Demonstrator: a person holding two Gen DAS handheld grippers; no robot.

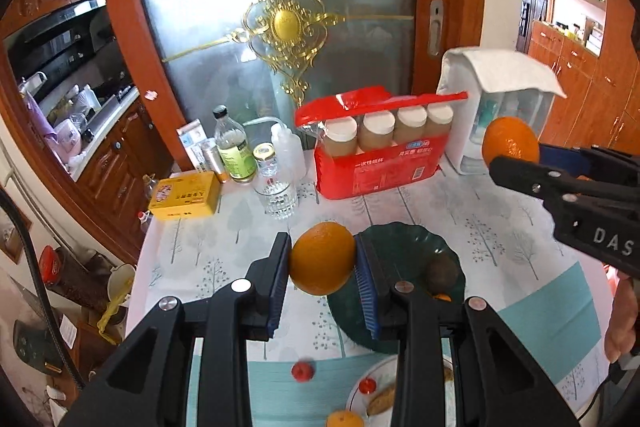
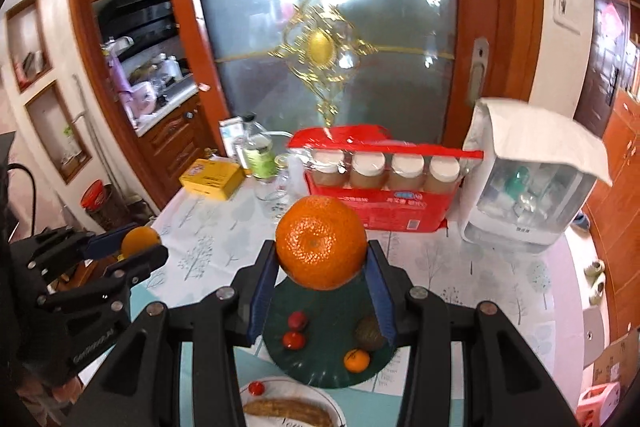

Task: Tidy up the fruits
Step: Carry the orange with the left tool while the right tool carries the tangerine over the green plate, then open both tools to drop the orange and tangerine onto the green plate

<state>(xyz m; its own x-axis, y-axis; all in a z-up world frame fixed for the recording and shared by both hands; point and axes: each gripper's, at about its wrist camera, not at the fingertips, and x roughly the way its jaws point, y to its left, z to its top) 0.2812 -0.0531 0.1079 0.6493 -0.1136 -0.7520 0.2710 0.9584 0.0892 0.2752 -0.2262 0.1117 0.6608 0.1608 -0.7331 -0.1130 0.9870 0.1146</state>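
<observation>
Each claw carries one fruit clear of the bench, and the likely reason is the dark green scalloped plate below them: it already holds two small red fruits, a dull brown-green round fruit and a small orange mandarin, so it appears to be the collecting place for the fruit.

The left claw is pinched on a smooth round orange, its blue ribbed pads pressing both flanks at about the fruit's middle. That grip across the widest part keeps a round, slippery thing from rolling out. The fruit hangs over the near left rim of the green plate, above the tree-patterned white and teal tablecloth on the bench.

The right claw grips a larger, pebbly-skinned orange with its pads set wider and angled outward, holding the lower half; the fruit sits like an egg in a cup, almost directly above the green plate. From the left wrist view this second claw shows side-on, reaching in from the right with its orange held high.

Both claws point forward and steeply down toward the bench, side by side but well apart, so neither fruit should knock the other.

A white plate at the near edge holds a brown elongated piece of food and another small red fruit, presumably not yet sorted.
</observation>
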